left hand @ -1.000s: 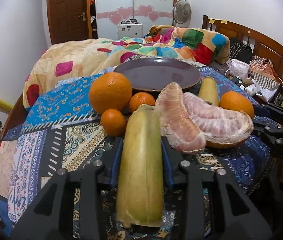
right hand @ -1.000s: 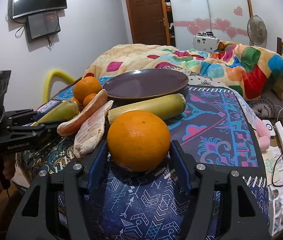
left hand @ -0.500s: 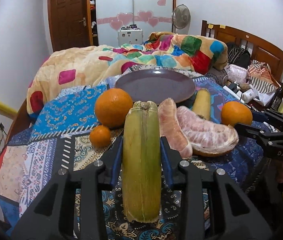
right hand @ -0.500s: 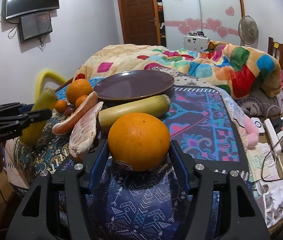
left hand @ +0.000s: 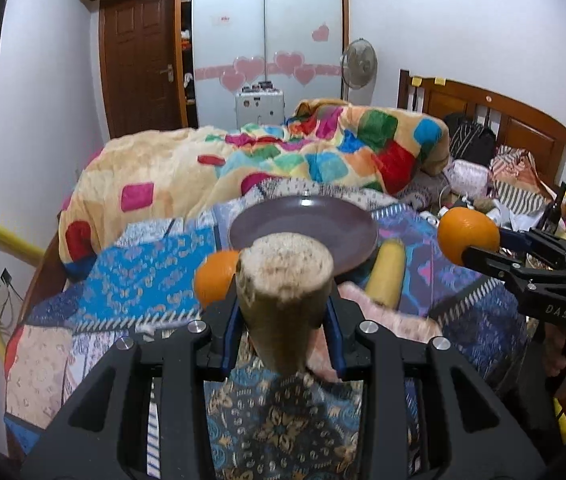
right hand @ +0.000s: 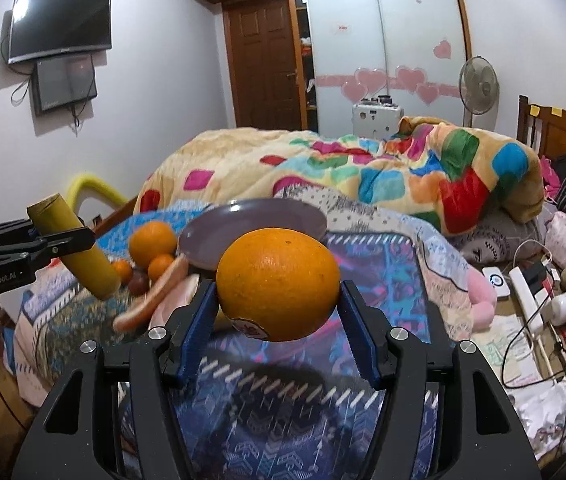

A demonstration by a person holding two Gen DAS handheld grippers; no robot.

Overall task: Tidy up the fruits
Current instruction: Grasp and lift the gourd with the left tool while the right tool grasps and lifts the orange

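Grip status, both tools: loaded. The yellow-green stalk piece is being clamped by the left gripper, blue pads pressed against its two sides, cut end turned toward the camera; in the right wrist view the same piece is being held clear of the cloth, tilted, with its upper end raised. What fruit it is cannot be told; it looks like a length of peeled cane.

The large orange is being squeezed by the right gripper, a pad on each side, a sticker showing on its underside. It is being carried above the patterned bedspread, with its shadow lying on the cloth beneath.

Ahead of both grippers, the purple plate is being left bare on the bed. Just in front of the left gripper and partly hidden by the stalk piece, another orange is lying beside the plate. A second yellow-green stalk piece is lying ahead and to the right of the left gripper, its far end at the plate's edge.

Seen from the right gripper, ahead and to its left: two small oranges, a dark round fruit and pomelo segments, blurred, all being left on the cloth between the two tools.
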